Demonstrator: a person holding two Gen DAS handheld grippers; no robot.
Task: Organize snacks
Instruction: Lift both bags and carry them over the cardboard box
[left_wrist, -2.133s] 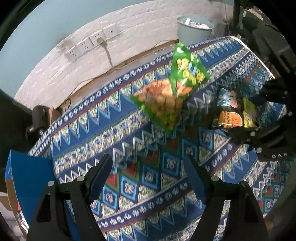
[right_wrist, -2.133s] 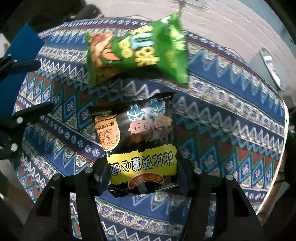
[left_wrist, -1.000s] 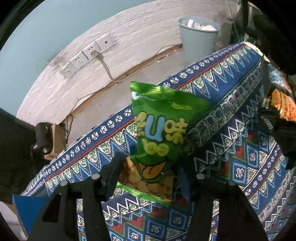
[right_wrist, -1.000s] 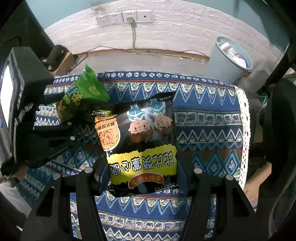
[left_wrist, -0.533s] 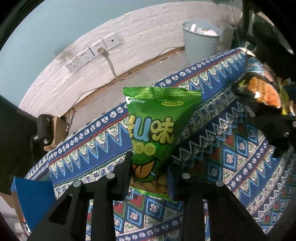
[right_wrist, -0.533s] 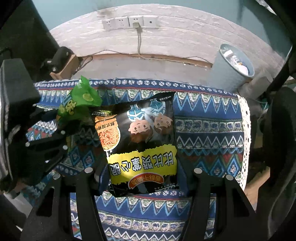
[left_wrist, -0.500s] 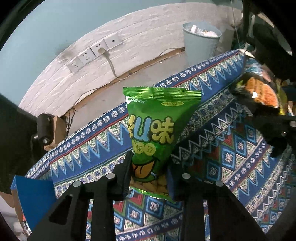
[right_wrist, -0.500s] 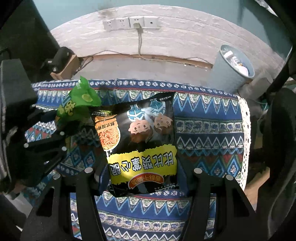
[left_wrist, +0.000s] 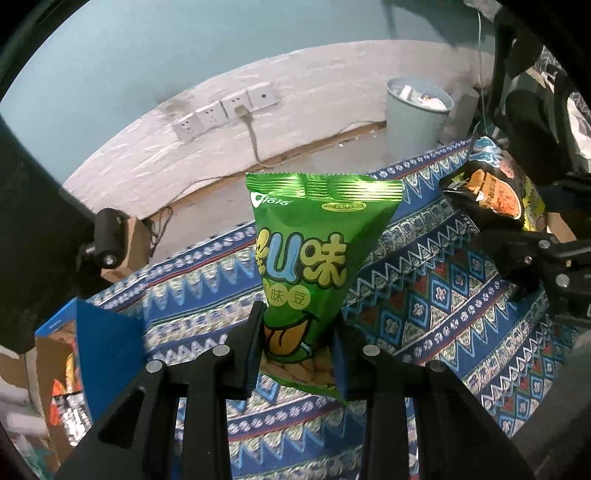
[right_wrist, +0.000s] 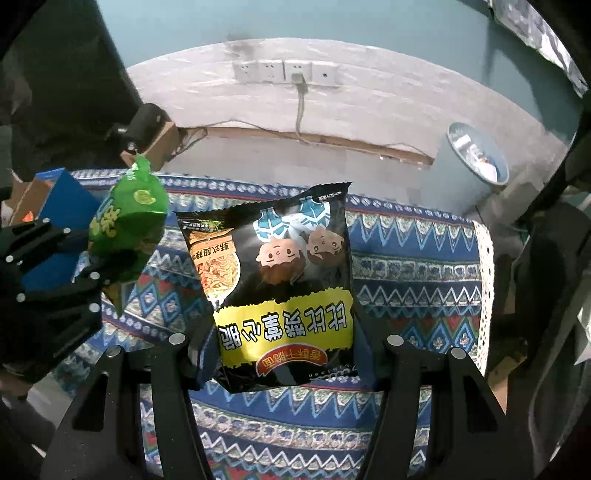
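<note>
My left gripper (left_wrist: 297, 350) is shut on the lower end of a green snack bag (left_wrist: 314, 254), which stands upright above the patterned tablecloth (left_wrist: 424, 321). In the right wrist view that green snack bag (right_wrist: 125, 229) and the left gripper (right_wrist: 92, 273) show at the left. My right gripper (right_wrist: 284, 350) is shut on a black and yellow noodle snack bag (right_wrist: 280, 291), held up off the cloth. The same black and yellow noodle snack bag (left_wrist: 491, 188) appears at the right of the left wrist view, in the right gripper (left_wrist: 517, 240).
A blue-sided cardboard box (left_wrist: 74, 362) with packets inside sits at the table's left end. Beyond the table lie the floor, a grey waste bin (left_wrist: 417, 110), a white brick wall with sockets (left_wrist: 225, 110) and a small cardboard box (right_wrist: 159, 144).
The left jaws have shut on the green bag and lifted it off the cloth. Both held bags have risen, so more wall and floor show behind them.
</note>
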